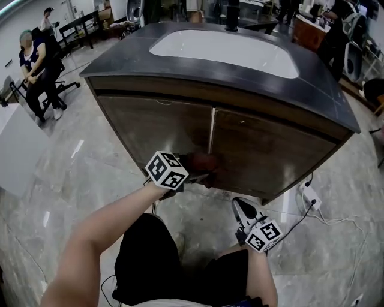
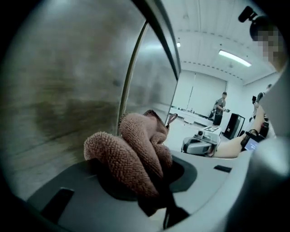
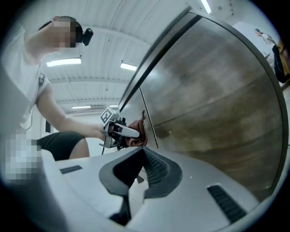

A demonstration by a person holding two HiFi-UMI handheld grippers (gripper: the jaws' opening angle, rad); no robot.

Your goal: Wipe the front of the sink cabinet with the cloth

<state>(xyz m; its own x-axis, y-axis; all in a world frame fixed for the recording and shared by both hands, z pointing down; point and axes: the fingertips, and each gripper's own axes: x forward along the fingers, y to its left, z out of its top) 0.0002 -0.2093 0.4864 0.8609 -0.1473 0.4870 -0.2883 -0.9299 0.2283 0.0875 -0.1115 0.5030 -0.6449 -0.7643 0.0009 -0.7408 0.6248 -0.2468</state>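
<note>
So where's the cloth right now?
The cloth is near the head view's middle, clamped in the left gripper, low against the cabinet front by the door seam.

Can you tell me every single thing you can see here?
Sink cabinet: one, brown wooden doors, middle of the room.
Countertop: one, dark grey, on top of the cabinet.
Basin: one, white, set in the countertop.
Faucet: one, black, behind the basin.
Cloth: one, pinkish brown, against the cabinet front by the door seam.
Power strip: one, white, on the floor right of the cabinet.
Floor: grey marble, all around.
Seated person: one, dark clothes, far left.
Left gripper: one, white, shut on the cloth.
Right gripper: one, white, jaws together, empty, low by the cabinet.
</note>
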